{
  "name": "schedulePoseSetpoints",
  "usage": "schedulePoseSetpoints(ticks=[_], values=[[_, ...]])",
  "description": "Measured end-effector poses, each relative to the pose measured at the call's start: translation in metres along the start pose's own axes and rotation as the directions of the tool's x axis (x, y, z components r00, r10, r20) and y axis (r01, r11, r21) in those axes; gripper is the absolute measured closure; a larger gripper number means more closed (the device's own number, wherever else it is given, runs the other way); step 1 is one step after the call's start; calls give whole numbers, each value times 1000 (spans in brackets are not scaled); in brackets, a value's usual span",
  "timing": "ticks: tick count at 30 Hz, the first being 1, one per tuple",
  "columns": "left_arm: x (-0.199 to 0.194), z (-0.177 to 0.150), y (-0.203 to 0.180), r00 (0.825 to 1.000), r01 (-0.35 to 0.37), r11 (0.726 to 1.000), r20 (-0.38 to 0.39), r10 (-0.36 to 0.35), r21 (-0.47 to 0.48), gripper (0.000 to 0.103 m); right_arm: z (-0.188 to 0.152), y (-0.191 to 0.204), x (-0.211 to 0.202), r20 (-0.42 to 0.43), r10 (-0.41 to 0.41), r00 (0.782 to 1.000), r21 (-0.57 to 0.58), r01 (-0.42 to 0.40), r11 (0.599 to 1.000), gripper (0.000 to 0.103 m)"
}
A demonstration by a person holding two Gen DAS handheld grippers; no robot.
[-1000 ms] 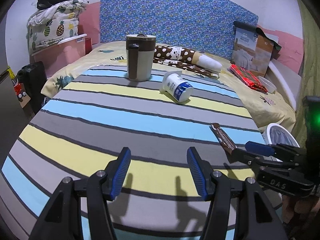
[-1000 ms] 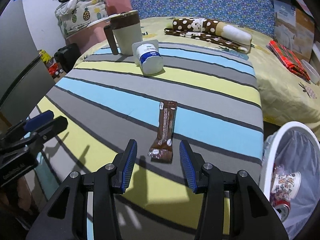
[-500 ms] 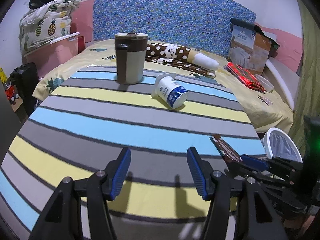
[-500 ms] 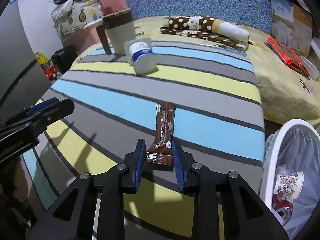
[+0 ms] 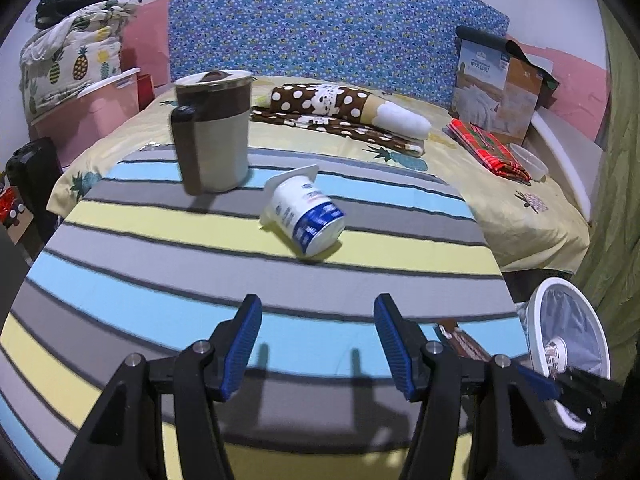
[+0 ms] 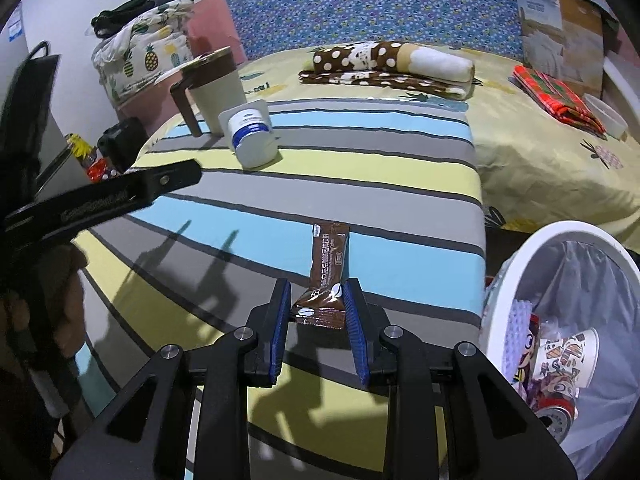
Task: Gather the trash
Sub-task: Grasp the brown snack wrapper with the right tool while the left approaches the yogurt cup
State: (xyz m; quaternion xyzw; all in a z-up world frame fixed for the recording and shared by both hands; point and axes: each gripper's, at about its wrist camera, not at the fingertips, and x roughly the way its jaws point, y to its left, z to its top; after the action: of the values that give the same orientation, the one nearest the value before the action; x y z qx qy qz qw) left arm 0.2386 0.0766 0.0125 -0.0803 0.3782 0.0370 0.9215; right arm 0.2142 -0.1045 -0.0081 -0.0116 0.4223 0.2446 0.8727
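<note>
In the left wrist view, the left claw (image 5: 318,334) hangs wide open above the striped cloth-covered table (image 5: 160,272), gripping nothing. A white and blue plastic yogurt cup (image 5: 305,218) lies on its side at 12 o'clock from the claw, and a brown and beige lidded mug (image 5: 212,132) stands upright at 11 o'clock. A white round trash bin with a clear liner (image 5: 568,344) sits at 3 o'clock.

In the right wrist view, the right claw (image 6: 318,312) is clamped on the near end of a brown foil snack wrapper (image 6: 326,268), whose far end points toward 12 o'clock over the table. The bin, at 3 o'clock, holds a printed paper cup (image 6: 566,358).
</note>
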Motion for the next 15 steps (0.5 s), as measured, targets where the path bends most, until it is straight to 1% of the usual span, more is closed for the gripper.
schedulePoseSetpoints(ticks=[4, 8, 11, 15], values=[[14, 13, -4, 1000, -4, 1000, 1, 4, -7, 43, -1, -6, -1, 9, 6, 1000, 18, -6, 1000, 74], [34, 25, 1, 1000, -19, 998, -8, 18, -62, 41, -1, -10, -3, 21, 14, 1000, 34, -14, 999, 74], [48, 33, 3, 999, -42, 994, -14, 40, -101, 39, -1, -13, -3, 24, 16, 1000, 41, -17, 999, 74], [62, 42, 1, 997, -75, 989, -16, 74, -128, 36, -1, -16, -2, 26, 19, 999, 50, -20, 999, 74]])
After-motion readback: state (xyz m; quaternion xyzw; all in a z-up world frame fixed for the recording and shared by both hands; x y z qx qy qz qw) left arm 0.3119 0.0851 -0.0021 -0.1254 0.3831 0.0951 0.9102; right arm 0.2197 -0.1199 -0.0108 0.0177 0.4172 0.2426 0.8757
